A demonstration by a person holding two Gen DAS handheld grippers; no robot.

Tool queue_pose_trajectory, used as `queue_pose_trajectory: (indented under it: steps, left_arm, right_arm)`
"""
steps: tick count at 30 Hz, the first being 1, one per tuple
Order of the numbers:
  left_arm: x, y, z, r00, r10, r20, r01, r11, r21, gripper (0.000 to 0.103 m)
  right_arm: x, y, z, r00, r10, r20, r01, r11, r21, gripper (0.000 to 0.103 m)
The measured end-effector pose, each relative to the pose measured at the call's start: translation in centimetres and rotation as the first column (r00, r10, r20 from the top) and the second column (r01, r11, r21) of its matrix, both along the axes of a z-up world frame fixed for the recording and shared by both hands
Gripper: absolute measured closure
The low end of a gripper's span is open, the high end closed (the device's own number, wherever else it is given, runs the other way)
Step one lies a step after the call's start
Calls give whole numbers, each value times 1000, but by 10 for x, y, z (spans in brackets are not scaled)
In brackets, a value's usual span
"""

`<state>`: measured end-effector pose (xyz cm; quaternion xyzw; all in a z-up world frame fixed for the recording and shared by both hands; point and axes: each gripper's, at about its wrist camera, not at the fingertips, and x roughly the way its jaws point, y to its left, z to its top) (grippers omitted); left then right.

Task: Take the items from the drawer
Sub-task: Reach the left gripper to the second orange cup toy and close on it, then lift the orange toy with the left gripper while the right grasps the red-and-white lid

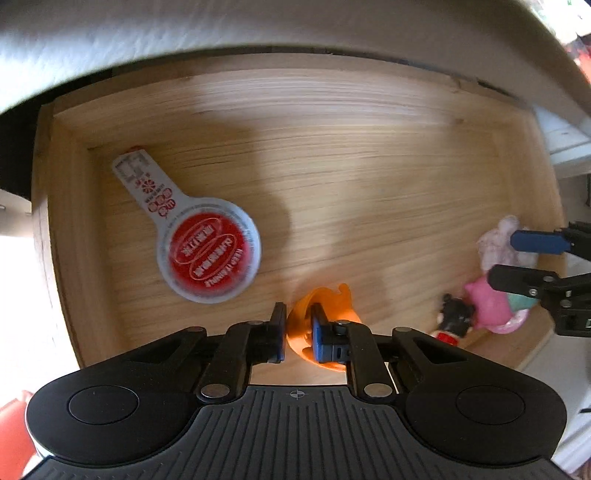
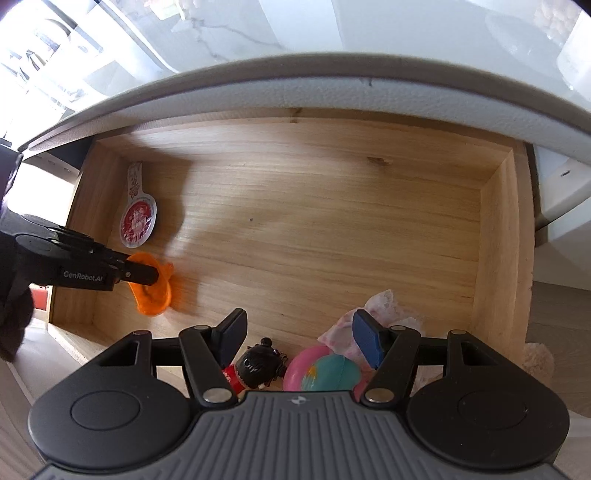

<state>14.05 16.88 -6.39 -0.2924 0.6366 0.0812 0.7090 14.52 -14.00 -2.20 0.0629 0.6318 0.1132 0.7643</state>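
An open wooden drawer (image 1: 332, 147) (image 2: 314, 206) holds several items. My left gripper (image 1: 298, 328) is shut on an orange toy (image 1: 325, 306) (image 2: 153, 291) near the drawer's front left. A red and white paddle-shaped pack (image 1: 207, 247) (image 2: 138, 219) lies flat at the left. My right gripper (image 2: 299, 341) stands open above a pink and teal toy (image 2: 323, 373) (image 1: 495, 306) and a small black-haired doll (image 2: 258, 365) (image 1: 452, 317) at the front right. A pale pink crumpled item (image 2: 384, 306) (image 1: 498, 240) lies just beyond them.
A white cabinet edge (image 2: 332, 88) (image 1: 184, 33) overhangs the back of the drawer. The middle and back of the drawer floor are bare wood. Drawer walls rise at the left (image 1: 48, 221) and right (image 2: 509, 240).
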Motion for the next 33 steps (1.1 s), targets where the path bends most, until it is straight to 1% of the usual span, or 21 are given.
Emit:
queue_pose_trajectory:
  steps: [2, 3, 4, 6, 7, 9, 10, 11, 13, 15, 16, 18, 20, 22, 23, 25, 26, 29, 33]
  left_arm:
    - [0, 2, 0, 1000, 11, -5, -11, 999, -30, 87]
    - [-3, 3, 5, 1000, 21, 12, -20, 999, -34, 87]
    - [-6, 3, 12, 999, 28, 34, -27, 999, -23, 87]
    - [-16, 2, 34, 995, 25, 94, -29, 999, 37, 87]
    - [-25, 4, 46, 992, 22, 127, -33, 996, 81, 87]
    - [-43, 6, 70, 981, 19, 193, -55, 982, 179, 87]
    - [-54, 9, 80, 973, 28, 231, -76, 976, 204, 87]
    - [-66, 13, 89, 962, 52, 268, -109, 973, 205, 87]
    - [-87, 24, 100, 937, 109, 333, -180, 965, 191, 87]
    - [-109, 33, 106, 916, 153, 370, -244, 946, 213, 87]
    - [-115, 37, 106, 909, 174, 378, -271, 937, 220, 87]
    - [-127, 46, 104, 899, 220, 380, -309, 932, 192, 87]
    - [-138, 52, 100, 894, 247, 373, -326, 931, 164, 87]
    - [-144, 54, 96, 895, 256, 365, -329, 932, 153, 87]
    - [-144, 49, 92, 898, 257, 358, -329, 931, 157, 87]
    - [-150, 51, 88, 906, 251, 341, -324, 930, 175, 87]
    - [-154, 53, 85, 906, 260, 335, -326, 932, 159, 87]
    - [-165, 59, 82, 899, 282, 336, -341, 931, 131, 87]
    - [-169, 62, 85, 882, 308, 357, -369, 923, 114, 87]
  right_arm:
    - [0, 1, 3, 1000, -23, 10, 23, 1000, -19, 39]
    - [0, 2, 6, 999, -29, 13, 30, 999, -26, 39]
    - [1, 4, 8, 999, -36, 17, 37, 999, -33, 39]
    - [2, 7, 15, 997, -80, 14, 80, 997, -19, 39]
    - [3, 9, 17, 994, -110, 0, 110, 994, 11, 39]
    - [5, 16, 19, 985, -164, -45, 167, 983, 75, 39]
    - [7, 25, 18, 983, -171, -66, 176, 980, 93, 39]
    - [9, 37, 17, 985, -156, -79, 163, 982, 94, 39]
    - [14, 68, 15, 993, -91, -71, 95, 994, 54, 39]
    - [19, 100, 14, 998, -26, -52, 27, 1000, 8, 39]
    - [21, 114, 13, 999, -7, -46, 7, 1000, -3, 39]
    - [25, 140, 14, 998, 60, -25, -60, 998, -28, 39]
    - [27, 165, 14, 989, 145, 28, -142, 985, -98, 40]
    - [28, 186, 12, 973, 219, 74, -203, 963, -179, 40]
    - [31, 193, 9, 969, 233, 78, -215, 957, -195, 40]
    - [37, 201, 2, 970, 234, 67, -218, 956, -195, 40]
    - [41, 205, -2, 972, 228, 62, -212, 958, -194, 40]
    - [50, 215, -11, 972, 232, 44, -220, 956, -195, 40]
    - [54, 225, -16, 959, 273, 77, -249, 940, -234, 40]
